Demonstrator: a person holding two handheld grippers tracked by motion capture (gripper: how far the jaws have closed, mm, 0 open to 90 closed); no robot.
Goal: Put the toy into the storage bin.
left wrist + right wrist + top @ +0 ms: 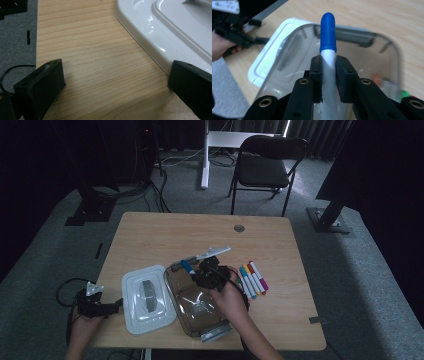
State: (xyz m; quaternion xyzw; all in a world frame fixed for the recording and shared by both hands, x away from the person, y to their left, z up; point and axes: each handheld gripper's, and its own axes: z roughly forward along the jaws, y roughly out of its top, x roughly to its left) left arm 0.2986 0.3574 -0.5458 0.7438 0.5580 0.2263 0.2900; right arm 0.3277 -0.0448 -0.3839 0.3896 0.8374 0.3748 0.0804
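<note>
The right gripper [328,62] pinches a blue-capped marker [328,37] between its jaws, above the clear container [196,307] beside the white lid [145,299]. The left gripper [116,75] rests spread at the lid's edge, nothing between its jaws. Four or so markers [254,279] lie to the right, though dimness blurs the count

Black hand-held gripper [328,75], brass-ringed screw holes, blocky pads; left hand-held gripper [100,306], grey three-cornered plate, black cable
</note>
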